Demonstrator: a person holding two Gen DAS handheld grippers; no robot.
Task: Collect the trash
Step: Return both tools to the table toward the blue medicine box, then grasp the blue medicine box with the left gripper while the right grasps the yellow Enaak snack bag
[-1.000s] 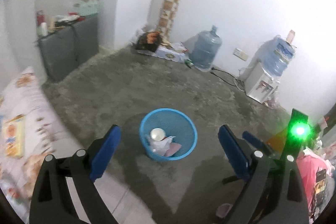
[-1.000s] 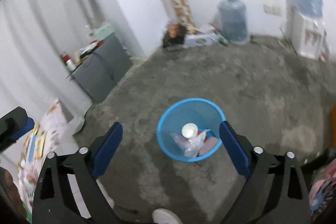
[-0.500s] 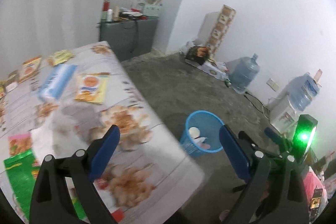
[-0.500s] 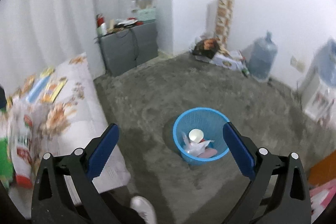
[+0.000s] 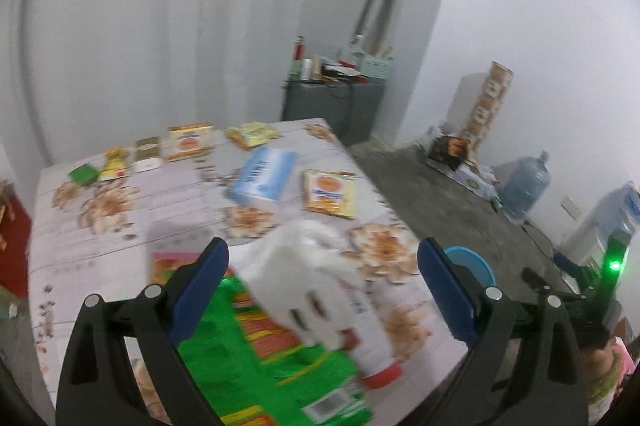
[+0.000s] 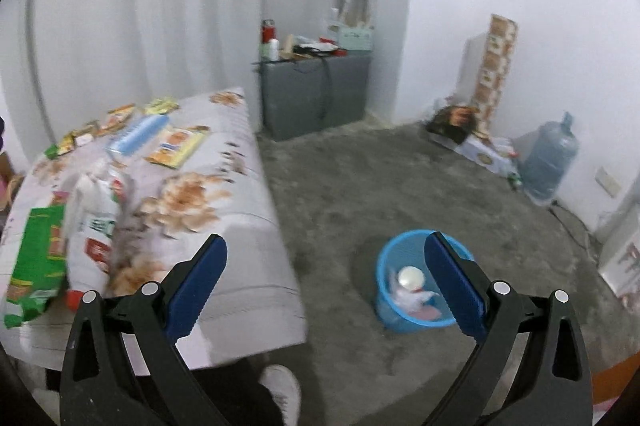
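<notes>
Left gripper [image 5: 322,268], fingers wide, above white bottle [image 5: 320,290]: close across its body; right gripper [image 6: 326,272] wide, empty.

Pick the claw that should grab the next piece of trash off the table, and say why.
Left. The left claw is open over the table, with the white bottle between its fingers. The right claw faces the floor and blue bin.

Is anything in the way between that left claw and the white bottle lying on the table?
Nothing visible. The left claw is open, and the white bottle with its red cap lies just beyond its fingers, partly on a green packet. The blue bin stands on the floor past the table edge.
</notes>
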